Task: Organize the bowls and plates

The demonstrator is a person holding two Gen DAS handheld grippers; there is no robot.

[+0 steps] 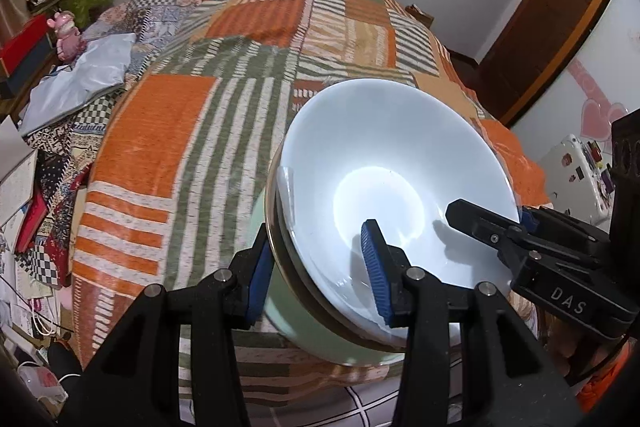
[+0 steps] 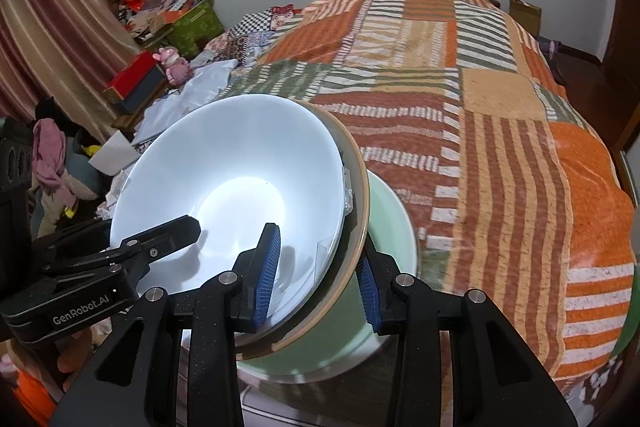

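Bowls nested, white bowl (image 1: 392, 167) inside a green bowl (image 1: 296, 331), tilted above the patchwork blanket (image 1: 160, 131); left gripper (image 1: 320, 279) and right gripper (image 2: 316, 275) each straddle opposite rims (pads look not quite clamped). Squeeze evenly, keep level

Green bowl (image 1: 304, 327) largely hidden underneath.
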